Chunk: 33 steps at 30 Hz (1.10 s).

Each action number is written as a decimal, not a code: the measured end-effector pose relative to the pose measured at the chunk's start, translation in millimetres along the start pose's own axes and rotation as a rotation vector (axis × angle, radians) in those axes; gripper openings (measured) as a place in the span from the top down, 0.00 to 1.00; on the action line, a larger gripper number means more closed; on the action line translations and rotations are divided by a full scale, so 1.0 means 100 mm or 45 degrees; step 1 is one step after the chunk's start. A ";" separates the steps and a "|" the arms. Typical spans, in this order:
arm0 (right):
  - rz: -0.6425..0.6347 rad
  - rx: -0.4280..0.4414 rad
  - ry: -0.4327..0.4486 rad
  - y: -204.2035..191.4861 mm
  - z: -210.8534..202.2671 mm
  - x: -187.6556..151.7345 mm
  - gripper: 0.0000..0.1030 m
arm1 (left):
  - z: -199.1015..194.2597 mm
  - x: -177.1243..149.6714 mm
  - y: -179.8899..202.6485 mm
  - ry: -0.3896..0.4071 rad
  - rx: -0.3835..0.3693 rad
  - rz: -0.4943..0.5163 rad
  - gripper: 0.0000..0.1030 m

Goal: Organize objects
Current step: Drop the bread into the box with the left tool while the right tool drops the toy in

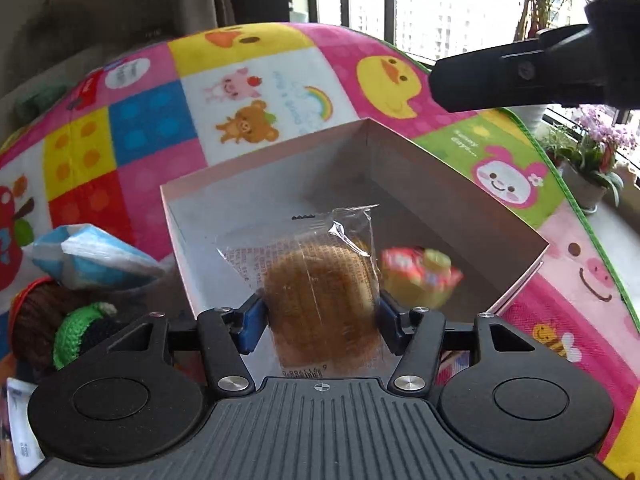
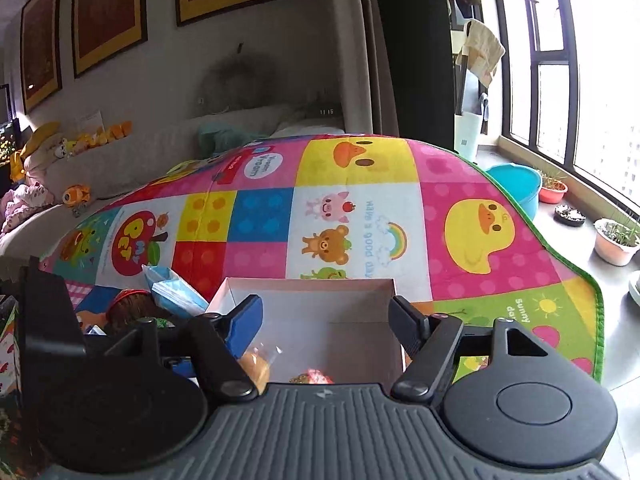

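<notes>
An open white cardboard box (image 1: 440, 184) lies on a colourful play mat (image 1: 152, 120). My left gripper (image 1: 320, 316) is shut on a round brown cake in a clear wrapper (image 1: 320, 292), its blue pads pressing both sides, and holds it over the box's near edge. A red and yellow snack packet (image 1: 420, 276) shows blurred inside the box to the right of the cake. In the right wrist view my right gripper (image 2: 326, 308) stands open above the box (image 2: 308, 280) with nothing between its fingers. Below it, the packet (image 2: 316, 376) and the cake (image 2: 256, 364) peek out.
Left of the box lie a blue-and-white striped packet (image 1: 92, 256) and a brown and green crocheted toy (image 1: 60, 328). The right tool's black housing (image 1: 520, 76) hangs over the box's far right. Flower pots (image 2: 616, 240) and a teal tub (image 2: 516, 188) line the window ledge.
</notes>
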State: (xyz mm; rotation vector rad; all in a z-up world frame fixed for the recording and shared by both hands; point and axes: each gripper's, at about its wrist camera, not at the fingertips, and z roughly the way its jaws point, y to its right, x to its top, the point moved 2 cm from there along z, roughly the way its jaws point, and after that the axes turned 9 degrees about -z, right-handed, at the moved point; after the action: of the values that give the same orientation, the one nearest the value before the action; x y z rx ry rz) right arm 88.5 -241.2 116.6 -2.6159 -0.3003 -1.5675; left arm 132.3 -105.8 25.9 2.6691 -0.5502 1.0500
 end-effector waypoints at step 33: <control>0.037 -0.097 -0.074 0.17 -0.38 -0.76 0.15 | -0.13 0.07 -0.23 0.099 -0.216 -0.328 0.41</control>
State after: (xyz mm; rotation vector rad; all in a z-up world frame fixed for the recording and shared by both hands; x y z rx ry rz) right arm 24.6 -274.0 68.0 -2.7138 -0.2090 -1.5254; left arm 139.3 -82.7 38.6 2.4585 -0.2587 0.9803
